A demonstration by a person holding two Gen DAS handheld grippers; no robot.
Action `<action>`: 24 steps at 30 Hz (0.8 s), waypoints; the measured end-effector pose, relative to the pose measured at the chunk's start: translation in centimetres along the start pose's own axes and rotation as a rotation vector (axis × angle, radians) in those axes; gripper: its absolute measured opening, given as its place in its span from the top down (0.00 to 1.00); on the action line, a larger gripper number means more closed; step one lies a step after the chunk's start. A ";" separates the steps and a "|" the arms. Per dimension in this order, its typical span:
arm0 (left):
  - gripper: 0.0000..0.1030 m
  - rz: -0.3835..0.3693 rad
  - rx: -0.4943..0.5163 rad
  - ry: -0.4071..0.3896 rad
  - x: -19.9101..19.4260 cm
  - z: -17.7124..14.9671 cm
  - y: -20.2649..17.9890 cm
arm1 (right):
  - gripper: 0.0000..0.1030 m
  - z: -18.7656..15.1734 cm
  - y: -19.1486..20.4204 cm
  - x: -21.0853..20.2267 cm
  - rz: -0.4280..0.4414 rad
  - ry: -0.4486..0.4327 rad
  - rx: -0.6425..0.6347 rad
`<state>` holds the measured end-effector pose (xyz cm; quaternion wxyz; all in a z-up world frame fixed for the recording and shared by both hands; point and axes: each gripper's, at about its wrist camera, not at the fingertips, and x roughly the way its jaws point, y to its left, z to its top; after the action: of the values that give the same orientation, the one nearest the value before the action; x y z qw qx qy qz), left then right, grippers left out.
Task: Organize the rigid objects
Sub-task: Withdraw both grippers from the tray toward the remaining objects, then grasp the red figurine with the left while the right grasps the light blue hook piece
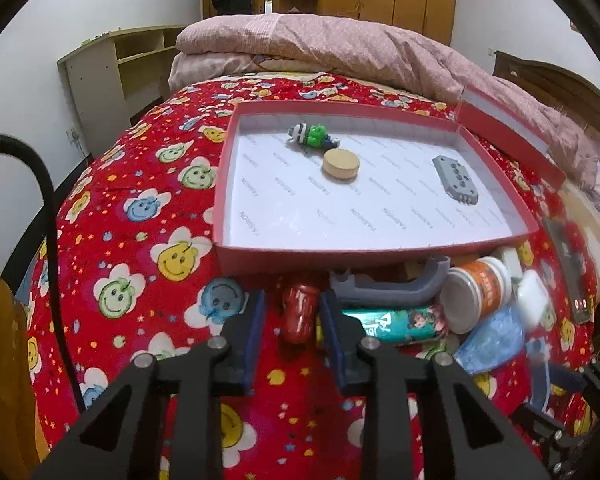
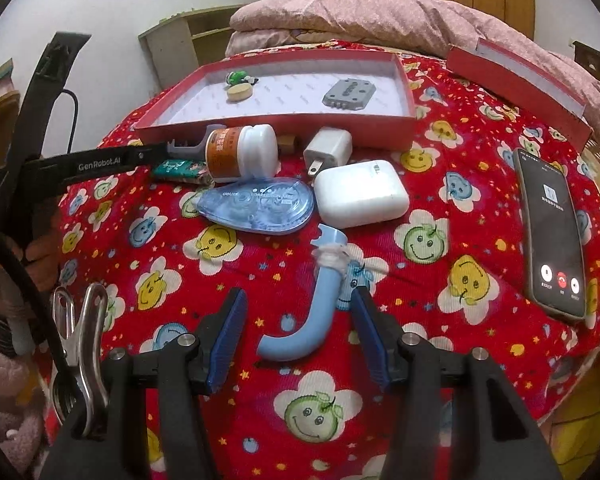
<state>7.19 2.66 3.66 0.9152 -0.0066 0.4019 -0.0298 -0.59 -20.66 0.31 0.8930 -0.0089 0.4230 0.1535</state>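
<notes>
A red toy (image 1: 298,312) was pinched between the left gripper (image 1: 293,312) pads; the right gripper (image 2: 298,328), half open, straddled a blue hook (image 2: 300,332), ungripped. A lift into the box (image 1: 380,256) was judged next.

We see our right gripper (image 2: 298,322) low over a red bedspread (image 2: 420,344) printed with smiley flowers, its jaws apart, the blue pads (image 2: 230,334) flanking a curved blue tube (image 2: 312,320) that lies between them; the right pad looks close to it, the left stands clear. Beyond lie a blue correction tape (image 2: 260,206), a white earbud case (image 2: 360,194), a white charger plug (image 2: 328,148) and an orange-labelled jar (image 2: 240,154) on its side. Behind them sits a red box (image 2: 408,92) holding a wooden disc (image 2: 239,92), a green toy (image 2: 239,77) and a grey plate (image 2: 349,94). A phone (image 2: 552,232) lies at right. Our left gripper (image 2: 156,156) reaches in from the left, its tips hidden.
</notes>
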 end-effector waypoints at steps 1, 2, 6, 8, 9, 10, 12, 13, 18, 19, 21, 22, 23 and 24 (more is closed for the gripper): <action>0.71 0.003 0.002 0.000 -0.1 -0.1 0.2 | 0.46 0.0 0.0 0.0 0.002 -0.003 0.002; 0.71 0.007 0.005 0.000 -0.3 -0.3 0.4 | 0.46 -0.1 -0.1 -0.1 0.005 -0.007 0.003; 0.71 0.036 0.015 -0.011 -0.7 -0.8 0.9 | 0.46 -0.2 -0.1 -0.1 0.008 -0.015 0.008; 0.71 0.034 0.014 -0.012 -0.6 -0.8 0.8 | 0.46 -0.2 -0.1 -0.1 0.007 -0.019 0.011; 0.71 0.035 0.012 -0.013 -0.5 -0.7 0.8 | 0.46 -0.2 -0.1 -0.1 0.006 -0.021 0.011; 0.71 0.032 0.012 -0.012 -0.3 -0.6 0.6 | 0.46 -0.3 -0.1 -0.1 0.006 -0.024 0.012; 0.71 0.021 0.014 0.012 0.6 -0.4 0.3 | 0.46 -0.4 -0.1 -0.2 0.007 -0.029 0.015; 0.70 0.020 0.017 0.022 1.0 -0.3 0.1 | 0.46 -0.4 -0.1 -0.2 0.006 -0.031 0.016; 0.72 0.036 0.040 0.003 1.0 -0.5 -0.3 | 0.46 -0.6 0.0 -0.2 0.002 -0.038 0.014; 0.77 0.027 0.032 0.005 0.9 -0.6 -0.1 | 0.46 -0.6 0.0 -0.2 0.002 -0.038 0.014; 0.79 0.015 0.017 0.011 0.7 -0.7 0.2 | 0.46 -0.6 0.0 -0.1 0.001 -0.039 0.015; 0.79 0.012 0.014 0.017 0.5 -0.8 0.2 | 0.46 -0.6 0.0 -0.2 -0.001 -0.040 0.015; 0.79 0.009 0.011 0.022 0.3 -0.9 0.3 | 0.46 -0.7 0.0 -0.2 -0.002 -0.041 0.016; 0.79 0.005 0.010 0.023 0.0 -1.0 0.3 | 0.46 -0.7 0.0 -0.2 -0.004 -0.042 0.016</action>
<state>6.47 3.01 2.94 0.9105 -0.0008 0.4123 -0.0296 -1.25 -20.81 0.03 0.9020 0.0008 0.4053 0.1487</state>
